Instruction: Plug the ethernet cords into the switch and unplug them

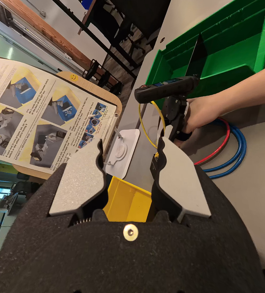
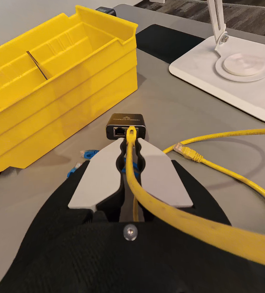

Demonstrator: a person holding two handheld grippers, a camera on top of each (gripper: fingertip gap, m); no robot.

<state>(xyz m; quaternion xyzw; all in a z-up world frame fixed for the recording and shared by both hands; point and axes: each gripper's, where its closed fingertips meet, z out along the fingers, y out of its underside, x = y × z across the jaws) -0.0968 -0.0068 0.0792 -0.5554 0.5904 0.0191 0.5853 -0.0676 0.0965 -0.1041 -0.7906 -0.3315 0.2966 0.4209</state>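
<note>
Right gripper (image 2: 130,140) pinches the yellow ethernet cord (image 2: 129,152) at the small black metal switch (image 2: 125,126).
Left gripper (image 1: 129,146) spread wide; the switch's printed lettering sits just beside the yellow plastic bin (image 2: 62,88).

A small black switch (image 2: 125,126) lies flat on the grey tabletop (image 2: 168,114), its ports facing the camera. A yellow ethernet cord (image 2: 144,187) is plugged into its right port; the left port is bare. The cord's other connector (image 2: 187,152) lies loose to the right. Two blue cord ends (image 2: 89,153) rest nearby.
</note>
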